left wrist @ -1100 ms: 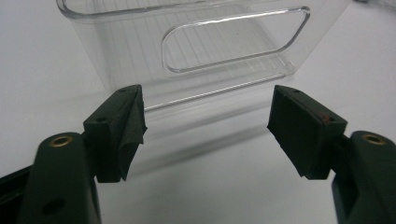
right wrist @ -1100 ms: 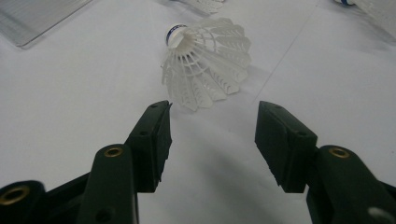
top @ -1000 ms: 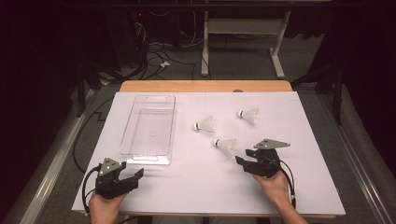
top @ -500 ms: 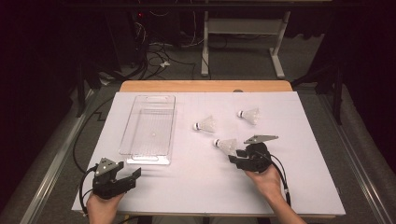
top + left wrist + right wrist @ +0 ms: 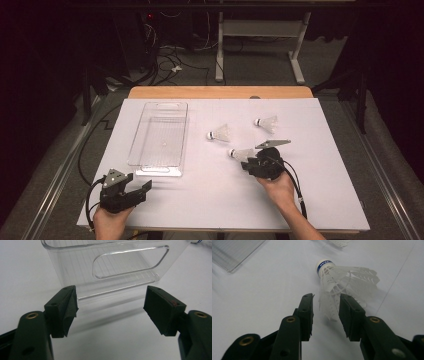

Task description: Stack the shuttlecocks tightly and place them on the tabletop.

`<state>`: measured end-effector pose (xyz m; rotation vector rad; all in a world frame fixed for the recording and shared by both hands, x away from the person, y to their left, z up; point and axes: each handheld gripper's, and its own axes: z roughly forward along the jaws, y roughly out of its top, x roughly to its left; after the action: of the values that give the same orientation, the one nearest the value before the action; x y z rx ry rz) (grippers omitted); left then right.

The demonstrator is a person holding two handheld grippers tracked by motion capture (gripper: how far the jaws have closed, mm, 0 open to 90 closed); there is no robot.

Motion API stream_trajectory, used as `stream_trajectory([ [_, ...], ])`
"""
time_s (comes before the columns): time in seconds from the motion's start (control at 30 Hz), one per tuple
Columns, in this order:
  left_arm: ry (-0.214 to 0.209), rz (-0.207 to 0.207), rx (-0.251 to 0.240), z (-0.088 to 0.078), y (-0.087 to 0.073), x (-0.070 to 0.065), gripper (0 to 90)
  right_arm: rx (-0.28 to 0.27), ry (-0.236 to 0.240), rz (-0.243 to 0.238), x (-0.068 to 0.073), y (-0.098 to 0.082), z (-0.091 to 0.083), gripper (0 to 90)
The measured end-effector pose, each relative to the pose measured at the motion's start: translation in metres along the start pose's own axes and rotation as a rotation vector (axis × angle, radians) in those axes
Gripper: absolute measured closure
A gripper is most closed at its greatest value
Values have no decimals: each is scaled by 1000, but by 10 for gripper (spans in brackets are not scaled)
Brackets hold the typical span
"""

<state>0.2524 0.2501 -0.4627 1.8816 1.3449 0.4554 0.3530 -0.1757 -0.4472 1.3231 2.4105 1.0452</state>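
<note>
Both tools lie low, right tool (image 5: 325,312) at shuttlecock (image 5: 342,280).

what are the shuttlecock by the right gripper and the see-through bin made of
The shuttlecock looks like white moulded plastic: its skirt is a lattice of thin ribs, not feathers, and its rounded white cap, banded in blue, may be foam or cork. The bin looks like clear, glossy hard plastic, ribbed, with the table showing through its walls and a cut-out handle.

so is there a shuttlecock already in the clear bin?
No, in the high view the clear bin is empty, and all three shuttlecocks lie on the white table cover to its right.
</note>
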Motion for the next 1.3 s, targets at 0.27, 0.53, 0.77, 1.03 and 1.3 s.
stream_trajectory([
  [0.27, 8, 9, -10, -2, 0, -2, 290, 23, -15, -9, 1, 0, 5, 743],
  [0.53, 16, 18, -24, -1, 0, -4, 296, 37, -14, -59, 1, 1, 7, 859],
  [0.77, 17, 19, -24, -3, -1, -4, 295, 26, 3, -52, -3, 3, 6, 900],
  [1.03, 28, 16, -31, -4, -1, -4, 293, 20, 19, -60, -8, 4, 2, 900],
  [1.3, 26, 16, -31, -4, -2, -5, 293, 20, 12, -67, -11, 5, -5, 900],
])
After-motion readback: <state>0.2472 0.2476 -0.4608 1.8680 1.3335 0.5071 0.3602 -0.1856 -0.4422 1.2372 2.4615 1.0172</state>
